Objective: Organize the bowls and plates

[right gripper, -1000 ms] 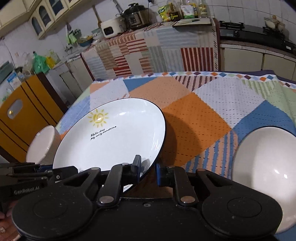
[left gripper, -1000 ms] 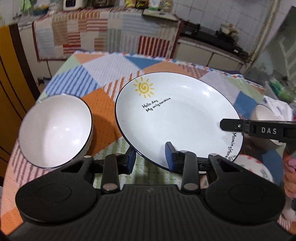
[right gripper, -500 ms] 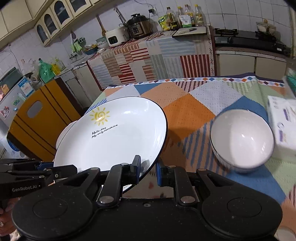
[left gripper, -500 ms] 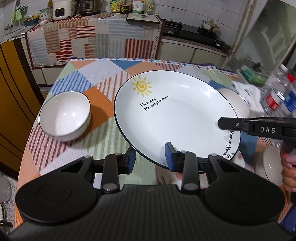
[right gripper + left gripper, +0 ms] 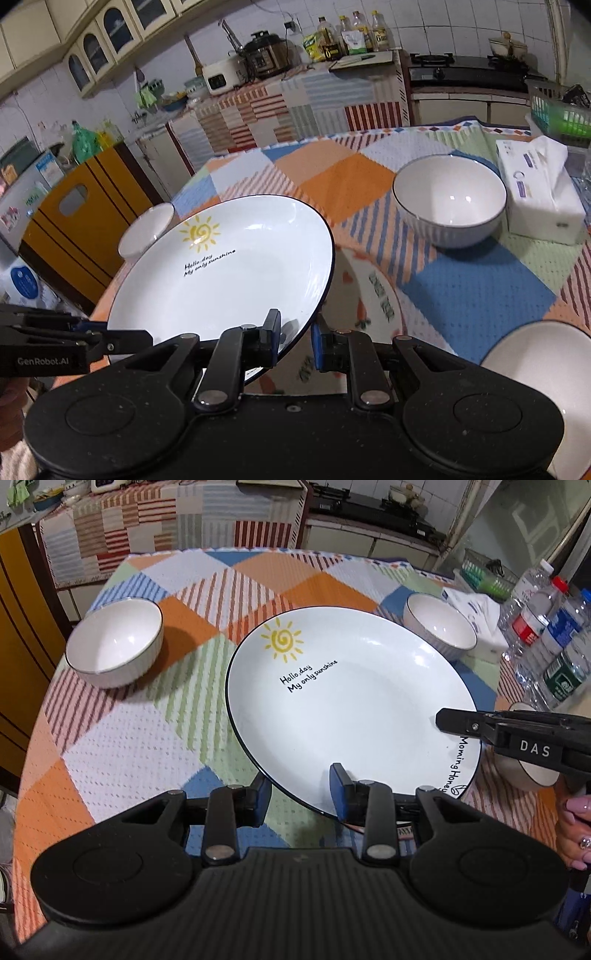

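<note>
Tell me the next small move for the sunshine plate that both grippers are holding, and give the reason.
Probably carry the sunshine plate a little further over the carrot-patterned plate and lower it on top. The left gripper and right gripper each clamp its rim, holding it tilted above the table, and the patterned plate lies right beneath its edge, the likeliest place to stack it.

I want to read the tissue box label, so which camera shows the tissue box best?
The right wrist view: the tissue box sits whole and unblocked beside a bowl. In the left wrist view it is small and partly hidden behind that bowl.
</note>
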A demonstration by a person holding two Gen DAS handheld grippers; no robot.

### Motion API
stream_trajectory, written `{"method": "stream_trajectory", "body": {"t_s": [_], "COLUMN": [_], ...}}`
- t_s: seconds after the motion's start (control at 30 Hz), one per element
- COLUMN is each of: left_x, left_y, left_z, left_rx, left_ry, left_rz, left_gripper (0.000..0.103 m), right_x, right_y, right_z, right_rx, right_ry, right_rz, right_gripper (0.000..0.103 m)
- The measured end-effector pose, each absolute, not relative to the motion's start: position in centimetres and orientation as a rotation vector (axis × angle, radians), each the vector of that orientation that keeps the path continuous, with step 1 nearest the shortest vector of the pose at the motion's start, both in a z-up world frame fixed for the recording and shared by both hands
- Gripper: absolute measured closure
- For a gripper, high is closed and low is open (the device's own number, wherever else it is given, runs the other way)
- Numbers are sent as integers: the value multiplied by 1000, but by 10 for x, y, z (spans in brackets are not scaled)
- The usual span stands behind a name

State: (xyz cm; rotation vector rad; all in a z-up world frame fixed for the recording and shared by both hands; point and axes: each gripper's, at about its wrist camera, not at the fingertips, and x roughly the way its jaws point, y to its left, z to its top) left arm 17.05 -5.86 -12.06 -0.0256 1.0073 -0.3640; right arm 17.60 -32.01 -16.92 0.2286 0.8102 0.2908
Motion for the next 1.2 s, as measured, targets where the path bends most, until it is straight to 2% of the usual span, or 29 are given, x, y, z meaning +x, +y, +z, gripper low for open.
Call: {"method": "stream_trajectory", "body": {"t_s": [1.2], "left_x": [166], "left_y": [-91], "left_z": [-134], "left_rx": [6], "left_ry": [1140], "left_rz": [-375], "left_gripper": [71], "right_x": [150], "right_y": [-323], "right_z": [-178], "right_rx": [78], "right_ry": [897], "right_rz": [151], "right_gripper": [80]}}
